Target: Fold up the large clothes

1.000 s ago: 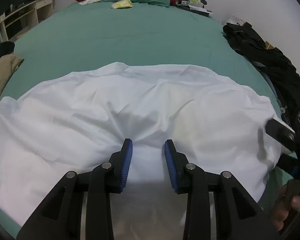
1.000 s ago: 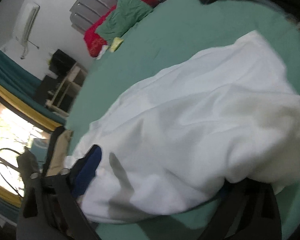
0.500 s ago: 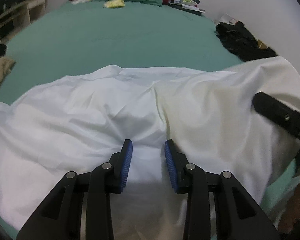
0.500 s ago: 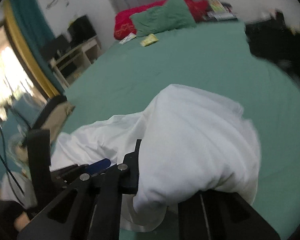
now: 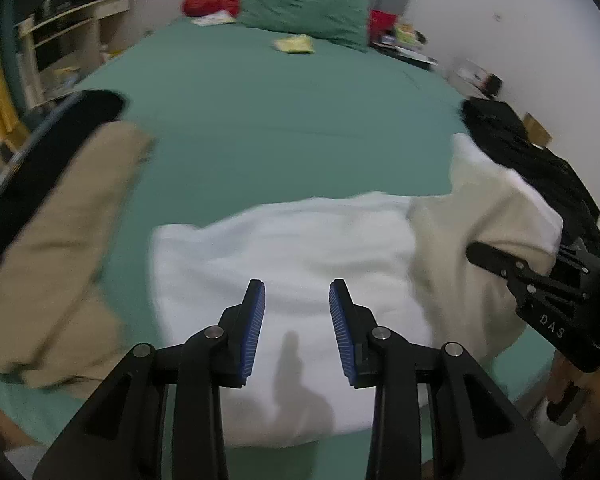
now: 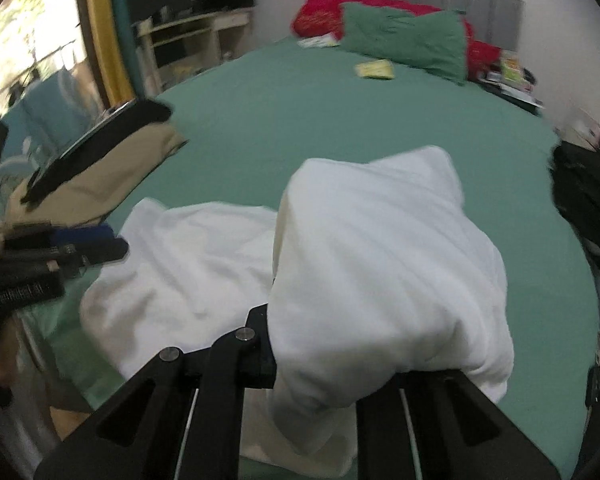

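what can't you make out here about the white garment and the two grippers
- Right gripper fingertips: right wrist view, draped by the white cloth garment.
- Garment type: bunched, near edge cut off in both views.
- Left gripper: left wrist view, jaws apart over the blurred cloth; contact unclear.
- Small yellow packet: too small.

Both tongs are matte black plastic, built of flat linkage arms joined by round silver pivot screws; the left tongs (image 5: 297, 322) carry ribbed blue pads (image 5: 255, 330) on the inner faces of their fingers; the right tongs (image 6: 342, 354) show white lettering "DAS" along the body, seen from the left wrist.
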`<state>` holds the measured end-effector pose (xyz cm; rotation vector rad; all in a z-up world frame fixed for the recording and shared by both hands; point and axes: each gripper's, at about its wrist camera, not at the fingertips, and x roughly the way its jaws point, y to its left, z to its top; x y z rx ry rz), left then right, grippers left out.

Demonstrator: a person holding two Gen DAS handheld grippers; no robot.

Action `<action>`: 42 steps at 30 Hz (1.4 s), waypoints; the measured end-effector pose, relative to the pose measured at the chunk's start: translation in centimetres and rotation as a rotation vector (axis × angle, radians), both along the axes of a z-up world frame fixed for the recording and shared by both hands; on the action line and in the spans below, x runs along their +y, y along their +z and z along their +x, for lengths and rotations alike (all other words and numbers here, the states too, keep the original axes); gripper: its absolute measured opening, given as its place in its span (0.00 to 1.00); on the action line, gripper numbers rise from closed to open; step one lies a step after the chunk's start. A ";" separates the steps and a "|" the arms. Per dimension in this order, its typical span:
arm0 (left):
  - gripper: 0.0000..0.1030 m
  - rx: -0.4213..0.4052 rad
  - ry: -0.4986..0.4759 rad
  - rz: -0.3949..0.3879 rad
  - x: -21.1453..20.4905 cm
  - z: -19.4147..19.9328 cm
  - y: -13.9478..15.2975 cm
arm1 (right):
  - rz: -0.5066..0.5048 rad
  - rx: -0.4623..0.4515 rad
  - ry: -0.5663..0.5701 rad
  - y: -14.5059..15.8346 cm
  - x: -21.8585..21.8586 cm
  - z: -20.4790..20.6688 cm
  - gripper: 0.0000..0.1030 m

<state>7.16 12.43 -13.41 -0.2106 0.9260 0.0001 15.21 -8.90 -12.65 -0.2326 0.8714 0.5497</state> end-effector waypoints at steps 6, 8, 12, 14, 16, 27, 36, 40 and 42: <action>0.34 0.028 0.099 -0.046 6.5 -2.2 -0.6 | -0.070 0.066 0.099 -2.3 6.2 -0.8 0.19; 0.34 0.035 0.127 -0.071 7.7 -2.5 -0.8 | -0.086 0.097 0.148 -3.0 7.7 -1.4 0.22; 0.34 0.042 0.170 -0.085 9.4 -3.2 -1.0 | -0.077 0.190 0.316 -4.3 10.6 -3.3 0.62; 0.34 0.043 0.180 -0.084 10.0 -3.4 -0.9 | -0.097 0.182 0.385 -4.6 12.0 -4.7 0.82; 0.34 0.040 0.190 -0.095 10.7 -3.5 -0.7 | -0.122 0.146 0.445 -4.5 12.5 -6.1 0.90; 0.34 -0.031 0.032 -0.150 4.4 1.0 2.5 | 0.005 0.061 0.492 -0.2 5.6 -9.5 0.90; 0.45 0.011 -0.251 -0.076 -7.7 5.6 2.4 | 0.036 0.075 0.064 -1.3 -4.4 -3.4 0.90; 0.45 0.110 -0.291 0.056 -9.5 6.5 -1.4 | 0.117 0.145 -0.104 -2.7 -8.2 -0.7 0.90; 0.45 0.136 -0.213 0.128 -7.5 6.2 -3.0 | 0.170 0.172 -0.127 -3.2 -9.3 -0.2 0.90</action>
